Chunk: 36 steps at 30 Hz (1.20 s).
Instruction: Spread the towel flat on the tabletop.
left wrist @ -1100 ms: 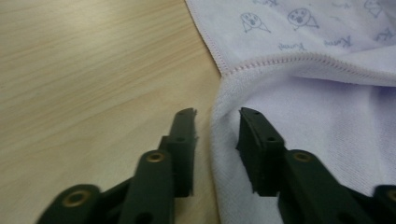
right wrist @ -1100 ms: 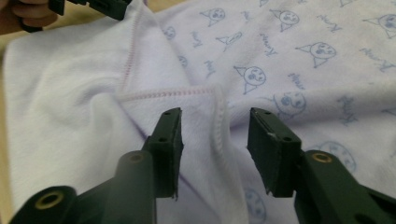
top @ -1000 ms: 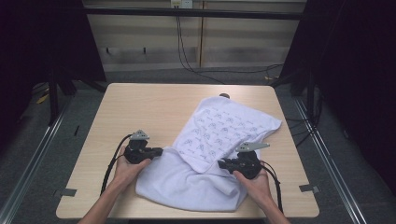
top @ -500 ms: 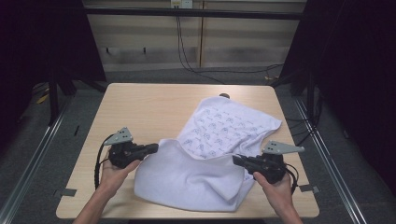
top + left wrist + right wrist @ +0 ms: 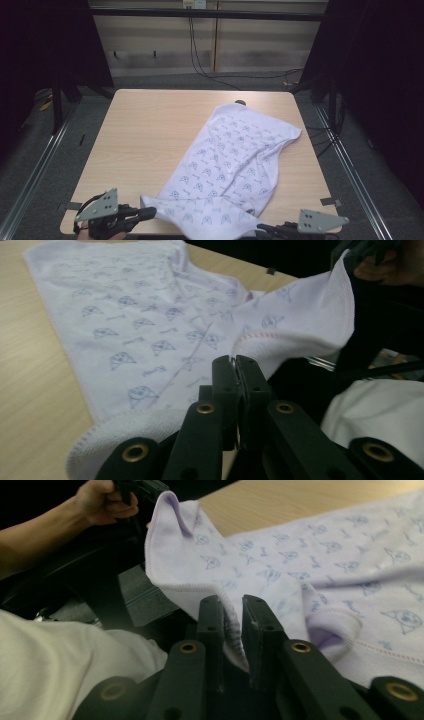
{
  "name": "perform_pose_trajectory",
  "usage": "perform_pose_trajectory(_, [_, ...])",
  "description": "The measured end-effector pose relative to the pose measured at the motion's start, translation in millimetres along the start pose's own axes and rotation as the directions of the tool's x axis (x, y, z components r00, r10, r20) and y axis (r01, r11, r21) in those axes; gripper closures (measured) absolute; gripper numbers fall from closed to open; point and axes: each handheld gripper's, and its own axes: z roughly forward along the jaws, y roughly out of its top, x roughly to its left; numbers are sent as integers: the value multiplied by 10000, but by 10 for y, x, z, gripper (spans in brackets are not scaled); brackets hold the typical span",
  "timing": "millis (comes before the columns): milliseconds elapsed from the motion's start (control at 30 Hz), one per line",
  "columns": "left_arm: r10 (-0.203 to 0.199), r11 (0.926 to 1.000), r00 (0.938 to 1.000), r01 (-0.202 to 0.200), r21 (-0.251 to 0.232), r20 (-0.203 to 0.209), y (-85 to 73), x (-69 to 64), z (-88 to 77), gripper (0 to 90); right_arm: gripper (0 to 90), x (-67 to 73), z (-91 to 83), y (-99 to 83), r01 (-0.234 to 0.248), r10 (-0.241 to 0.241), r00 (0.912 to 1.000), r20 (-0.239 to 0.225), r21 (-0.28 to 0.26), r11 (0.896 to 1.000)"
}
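A white towel (image 5: 235, 150) printed with small blue figures lies spread diagonally on the wooden table (image 5: 150, 125), its near edge lifted off the front edge. My left gripper (image 5: 152, 213) at the front left is shut on the towel's near left corner. In the left gripper view its jaws (image 5: 235, 359) pinch the stitched hem (image 5: 280, 337). My right gripper (image 5: 261, 229) at the front right holds the other near corner. Its jaws (image 5: 232, 601) have just been opening a little, with folded cloth (image 5: 325, 555) still wedged between them.
A small dark round thing (image 5: 240, 102) sits at the table's far edge. Grey tape marks (image 5: 330, 201) lie near the front corners. Metal rails (image 5: 350, 165) run along both sides of the table, with cables on the floor behind. The person's white clothing (image 5: 55, 665) is close behind the grippers.
Both grippers moved apart and back toward the table's front edge, drawing the towel's near edge with them. The plain folded part opened out, and the towel now lies longer and flatter.
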Motion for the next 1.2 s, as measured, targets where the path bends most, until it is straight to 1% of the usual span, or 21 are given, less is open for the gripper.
perform_pose_trajectory(67, [-14, 10000, 10000, 14, -13, -1, -5, -19, -26, 823, 709, 71, -67, 42, 256, -257, 9995, 181, 57, 9997])
perform_pose_trajectory(100, [-39, 9999, 9996, 35, -109, -283, 21, 2, -27, 763, 704, 61, -74, 76, 294, -296, 9992, 283, 61, 9995])
perform_pose_trajectory(133, [-158, 9995, 9995, 150, -292, -278, 48, 44, -14, 693, 676, 17, -59, 105, 232, -230, 9989, 413, -47, 9997])
perform_pose_trajectory(167, [-223, 9988, 9997, 220, -447, -66, 75, 89, -6, 704, 640, -46, -26, 127, 20, -11, 9984, 557, -155, 9999])
perform_pose_trajectory(267, [-170, 9990, 9995, 160, -406, -253, 133, 157, 31, 666, 623, -156, 47, 145, -298, 314, 9985, 446, -356, 9989])
perform_pose_trajectory(300, [-592, 9978, 9974, 578, -339, -417, 171, 320, 141, 647, 581, -275, 186, 149, -486, 448, 9914, 1234, 279, 9984])
perform_pose_trajectory(367, [-694, 9972, 9942, 715, 222, -819, 199, 525, 334, 647, 588, -469, 337, 107, -1059, 971, 9853, 1405, 563, 9928])
perform_pose_trajectory(400, [-694, 9972, 9942, 715, 222, -819, 199, 525, 334, 659, 588, -469, 337, 107, -1059, 971, 9853, 1405, 563, 9928])
perform_pose_trajectory(433, [-884, 9937, 9948, 917, 645, -514, 209, 672, 486, 659, 586, -559, 418, 93, -1054, 891, 9800, 1778, 846, 9908])
perform_pose_trajectory(467, [-769, 9917, 9938, 846, 964, -806, 213, 739, 580, 684, 590, -728, 564, 75, -1294, 995, 9700, 2218, 1247, 9837])
perform_pose_trajectory(500, [-783, 9803, 9916, 954, 1728, -1031, 205, 908, 829, 694, 589, -789, 623, 73, -1481, 1146, 9673, 2263, 1369, 9794])
perform_pose_trajectory(567, [-916, 9741, 9917, 1081, 1986, -906, 172, 1017, 1038, 707, 594, -831, 723, 71, -1308, 877, 9682, 2343, 1755, 9758])
perform_pose_trajectory(633, [-1018, 9617, 9922, 1168, 2479, -724, 120, 1091, 1209, 712, 624, -823, 785, 48, -1400, 841, 9660, 2445, 2212, 9651])
perform_pose_trajectory(700, [-813, 9463, 9922, 1065, 3051, -940, 52, 1102, 1327, 706, 636, -806, 804, 9, -1445, 778, 9649, 2509, 2597, 9548])
perform_pose_trajectory(733, [-598, 9497, 9935, 864, 3009, -966, 31, 1087, 1336, 699, 636, -792, 799, -11, -1492, 755, 9623, 2614, 2750, 9498])
perform_pose_trajectory(800, [-637, 9482, 9916, 953, 3029, -1125, 28, 1054, 1321, 697, 607, -772, 790, -57, -1596, 660, 9552, 2886, 3142, 9358])
perform_pose_trajectory(833, [-344, 9487, 9914, 720, 3079, -1259, 16, 1018, 1308, 705, 585, -758, 789, -81, -1596, 565, 9514, 3026, 3279, 9311])
perform_pose_trajectory(900, [45, 9498, 9901, 397, 3104, -1404, -20, 960, 1258, 710, 573, -743, 763, -102, -1634, 624, 9526, 2977, 3279, 9305])
perform_pose_trajectory(1067, [-43, 9491, 9858, 569, 3099, -1678, -127, 878, 1042, 724, 524, -719, 737, -106, -1605, 483, 9441, 3261, 3267, 9314])
perform_pose_trajectory(1167, [-168, 9458, 9846, 721, 3168, -1741, -167, 827, 948, 724, 572, -708, 733, -103, -1609, 430, 9414, 3345, 3335, 9289])
perform_pose_trajectory(1200, [-381, 9417, 9821, 971, 3220, -1846, -205, 772, 862, 724, 646, -679, 732, -112, -1540, 429, 9462, 3208, 3298, 9314])
